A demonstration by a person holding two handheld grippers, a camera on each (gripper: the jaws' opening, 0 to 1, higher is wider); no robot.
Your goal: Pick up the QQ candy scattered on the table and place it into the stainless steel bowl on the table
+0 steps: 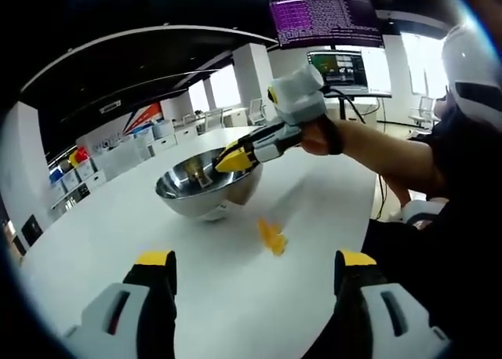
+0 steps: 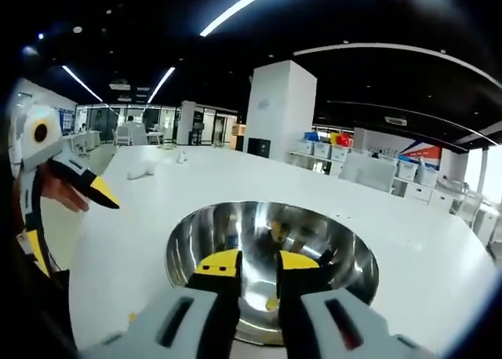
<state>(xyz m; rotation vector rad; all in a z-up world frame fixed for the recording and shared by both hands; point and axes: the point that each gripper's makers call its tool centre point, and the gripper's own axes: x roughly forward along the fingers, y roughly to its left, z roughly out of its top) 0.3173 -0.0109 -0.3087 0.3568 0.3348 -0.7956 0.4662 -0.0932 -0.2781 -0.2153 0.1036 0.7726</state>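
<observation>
Drop step: right gripper (image 2: pixel 251 263) over stainless steel bowl (image 1: pixel 205 188), jaws slightly apart, empty; next, left gripper (image 1: pixel 249 259), jaws spread, closing on yellow QQ candy (image 1: pixel 272 236) mid-tabletop (image 1: pixel 329 194).

1. An open-plan office or lab hall, with strip ceiling lights (image 2: pixel 235 8) at 12 o'clock.
2. Two monitors (image 1: pixel 337 38), one showing text, stand at 1 o'clock in the left gripper view.
3. Shelves with coloured storage bins (image 2: pixel 333 139) line the far wall.
4. A long white table (image 2: pixel 408 233) runs through the room.
</observation>
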